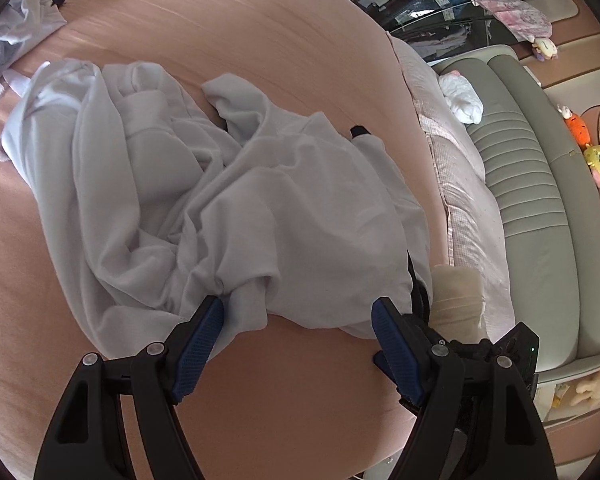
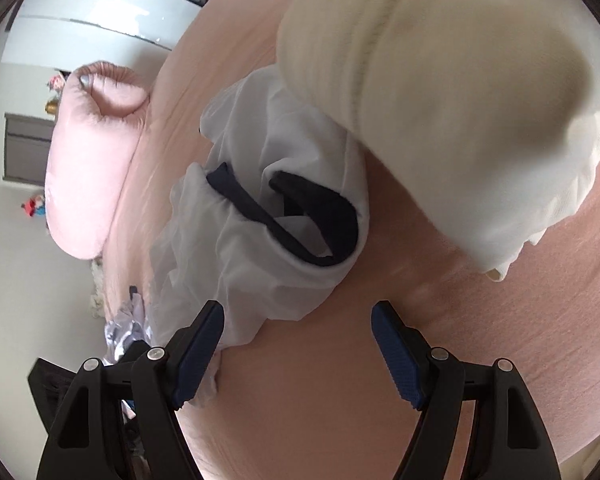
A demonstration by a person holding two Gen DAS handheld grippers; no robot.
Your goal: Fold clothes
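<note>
A crumpled white garment (image 1: 220,184) lies in a heap on the pink bed sheet (image 1: 284,392). My left gripper (image 1: 298,302) stands open at its near hem, the left fingertip (image 1: 214,312) touching a gathered cuff, with nothing clamped. In the right wrist view the same white garment (image 2: 268,264) shows a dark navy neckband (image 2: 320,208). My right gripper (image 2: 298,306) is open just below that cloth, its left finger (image 2: 208,328) against the edge. A person's cream knitted sleeve (image 2: 440,60) reaches over the garment from above. The right gripper body (image 1: 508,356) shows beside the left one.
More white clothes (image 1: 16,40) lie at the far left of the bed. A pale pink pillow (image 1: 456,184) and a grey-green padded headboard (image 1: 532,200) run along the right, with plush toys (image 1: 596,160) beyond. Another pink pillow (image 2: 88,160) lies at the bed's far edge.
</note>
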